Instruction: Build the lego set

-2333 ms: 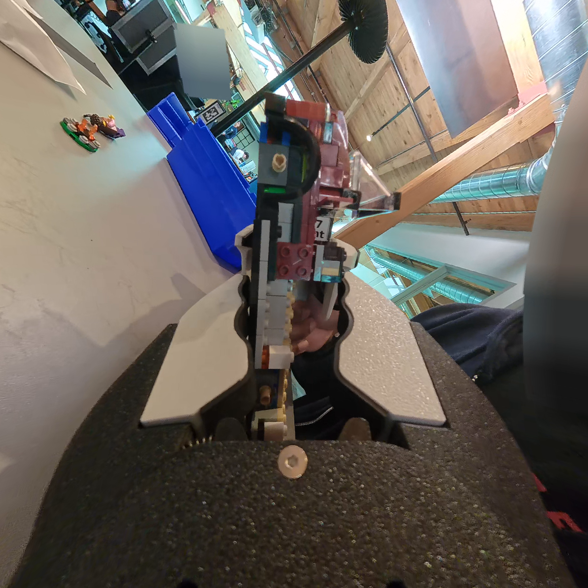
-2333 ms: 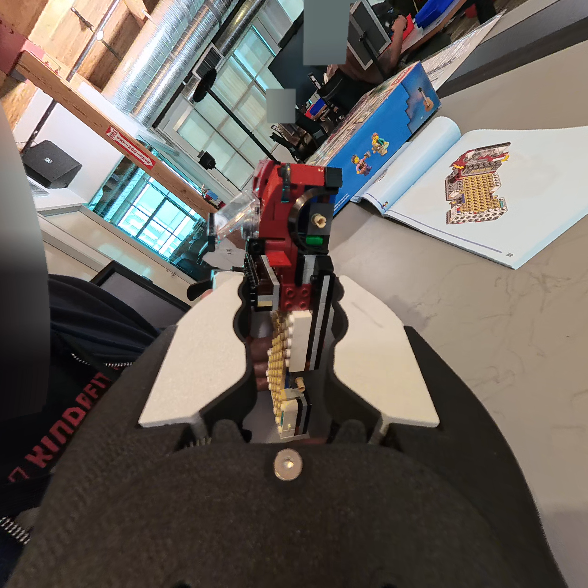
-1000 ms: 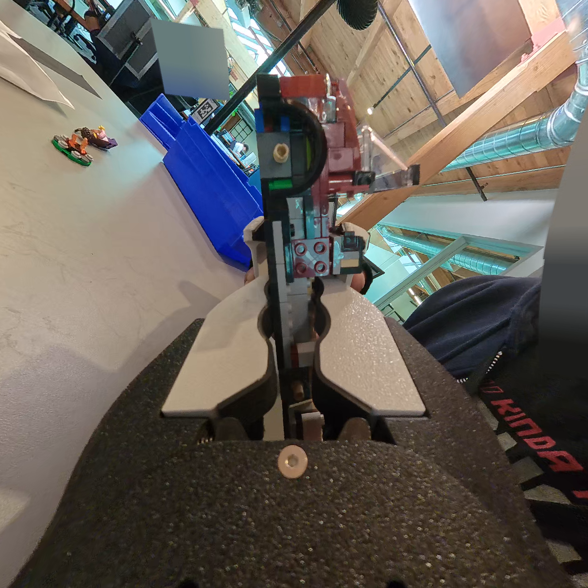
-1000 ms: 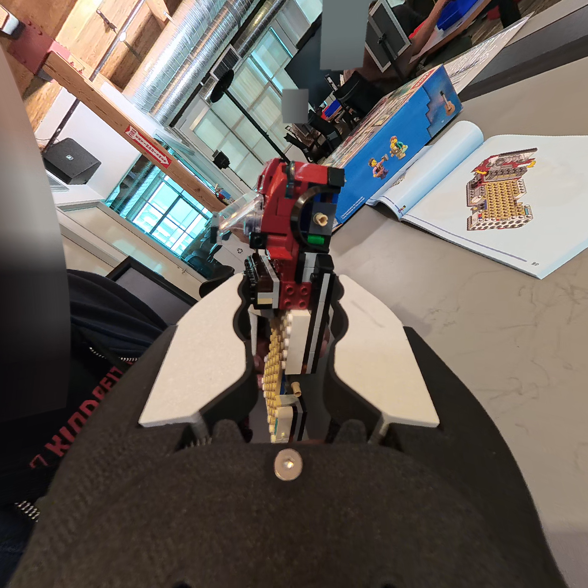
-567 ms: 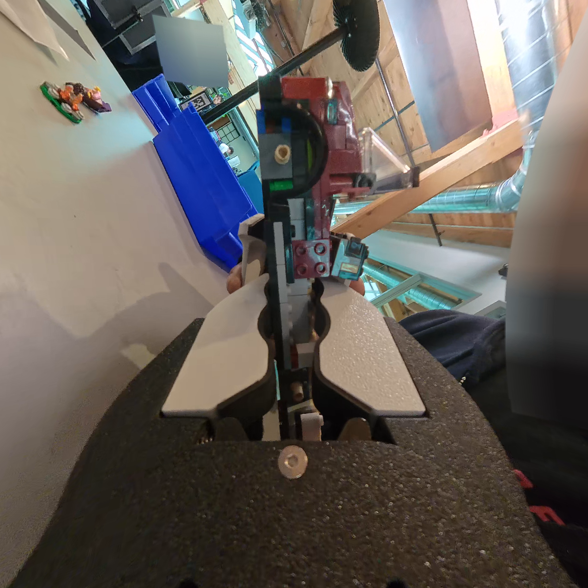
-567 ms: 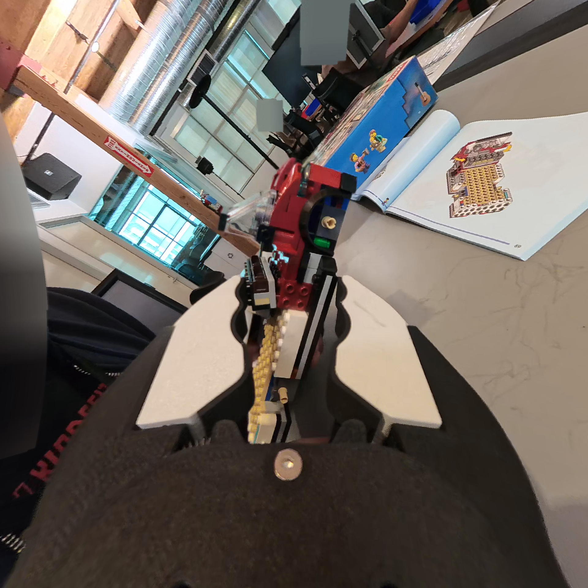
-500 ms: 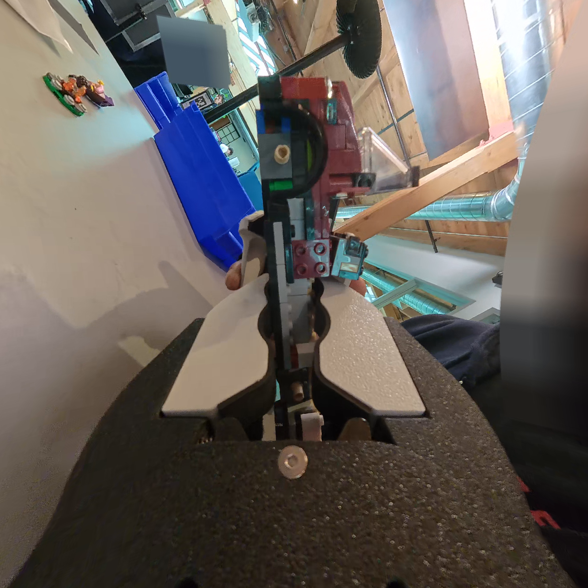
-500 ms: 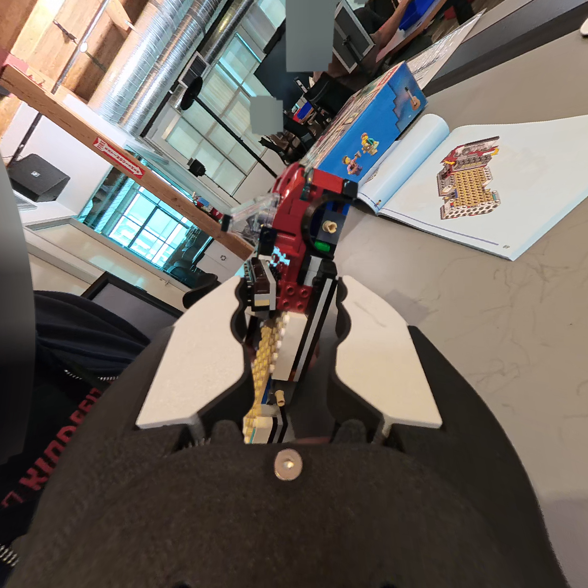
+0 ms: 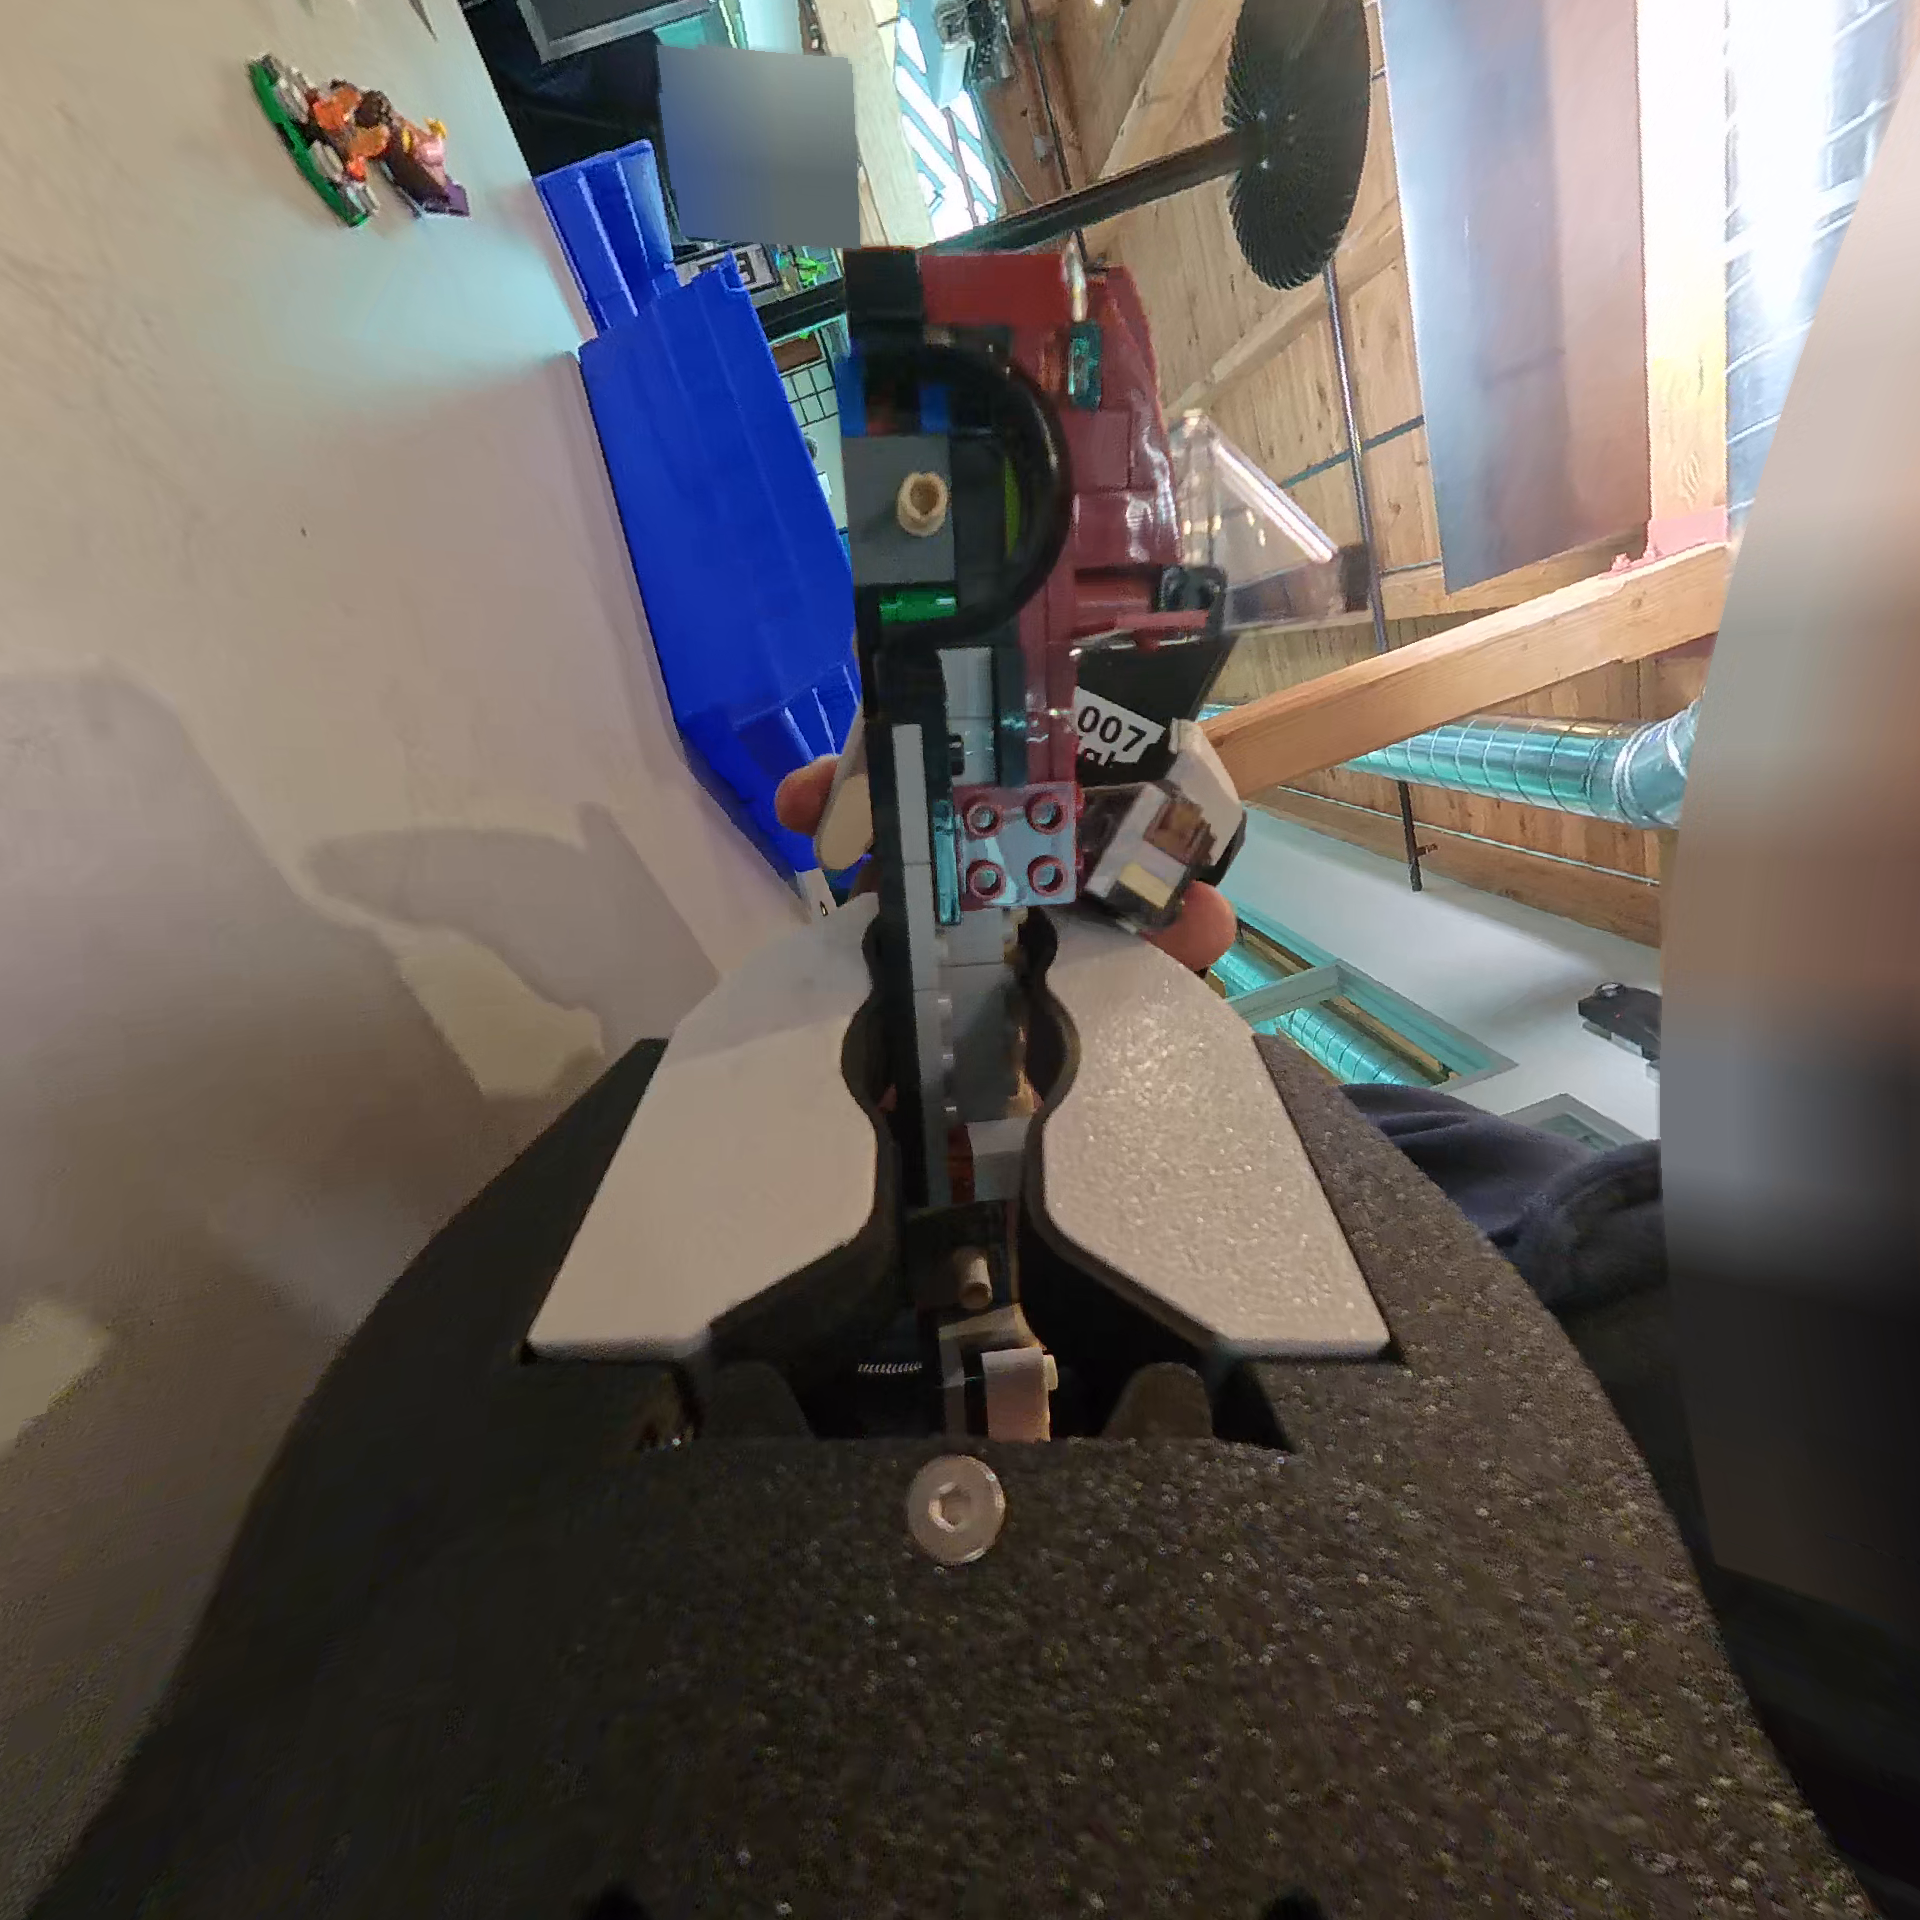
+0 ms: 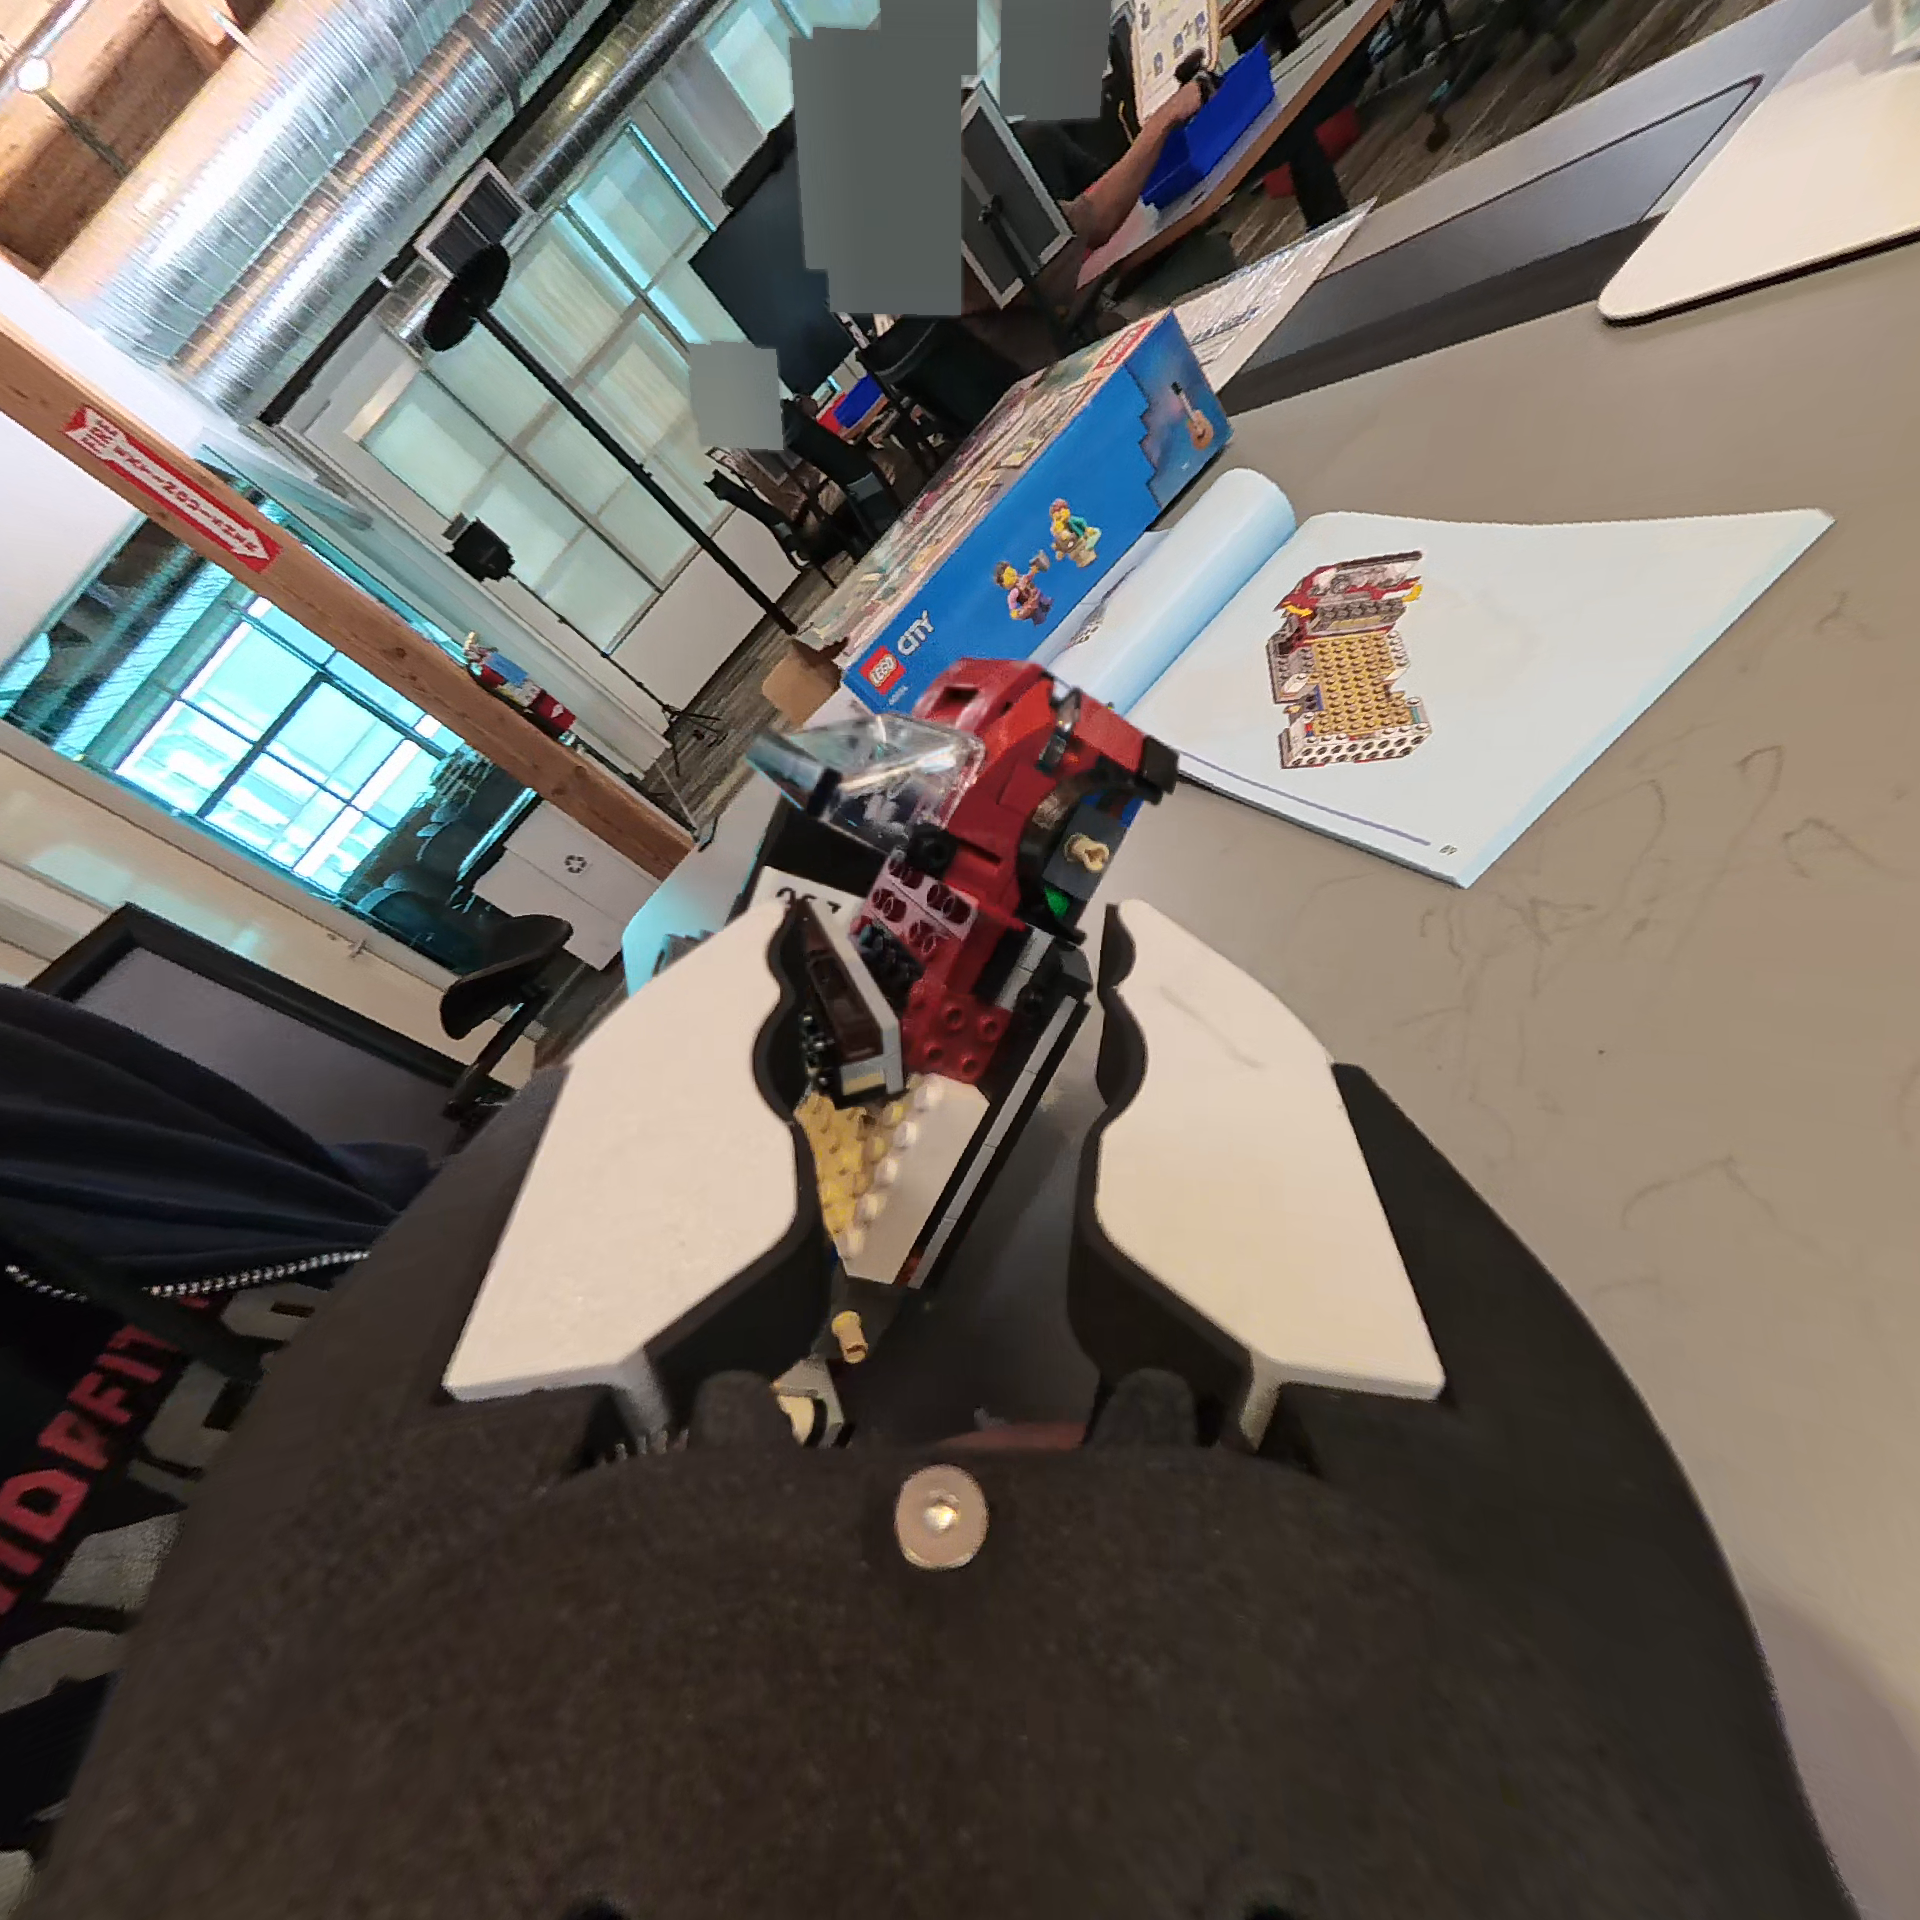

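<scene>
Pale grey tabletop (image 10: pixel 1558 1091) with faint dark veining, seen tilted in both wrist views. Lying open on it, a light blue instruction booklet (image 10: pixel 1507 665), its visible page showing a drawing of a brick build; one leaf curled up at the spine. Just beside the booklet, touching or nearly touching its curled leaf, a blue toy-set box (image 10: pixel 1039 540) lying flat. Farther back, a white rounded board (image 10: pixel 1787 197) near the edge. In the left wrist view, resting on the same pale surface (image 9: pixel 260 520): a small brick figure group on a green base (image 9: pixel 343 135), and a blue plastic bin (image 9: pixel 707 499) well apart from it.
</scene>
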